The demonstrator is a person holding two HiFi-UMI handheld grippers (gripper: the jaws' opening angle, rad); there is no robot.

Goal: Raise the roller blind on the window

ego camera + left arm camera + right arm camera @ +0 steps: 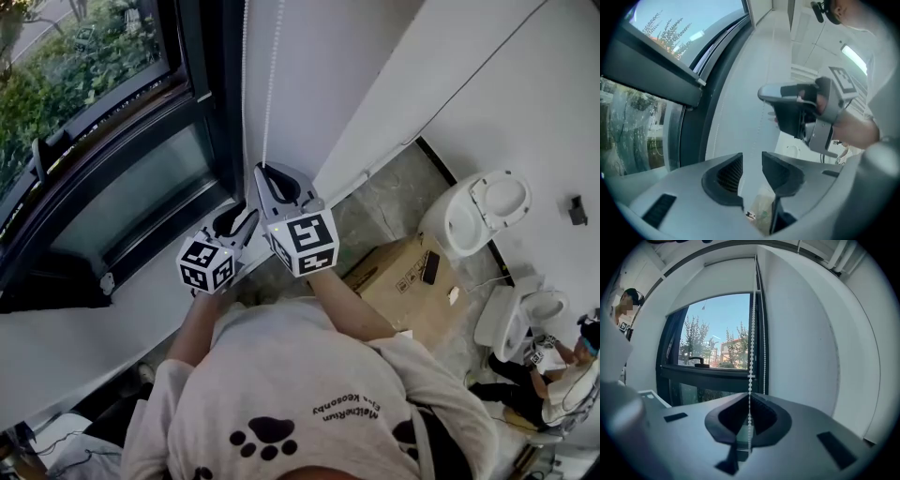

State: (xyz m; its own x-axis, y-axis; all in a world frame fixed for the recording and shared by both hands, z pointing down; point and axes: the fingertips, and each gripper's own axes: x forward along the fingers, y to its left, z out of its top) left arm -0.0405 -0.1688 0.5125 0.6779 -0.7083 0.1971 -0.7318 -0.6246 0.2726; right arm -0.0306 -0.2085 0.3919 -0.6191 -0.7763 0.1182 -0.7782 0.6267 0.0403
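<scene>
Right claw [749,401] clenched on the bead chain [752,324] beside the window [717,338] to hold it taut; left claw [752,158] released and empty, probably free to regrip.

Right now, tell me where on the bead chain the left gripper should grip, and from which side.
Probably the strand of the bead chain just above the right gripper, which is shut on it. Bring the open left gripper in from the room side, jaws either side: the chain hangs straight, close to the wall.
</scene>
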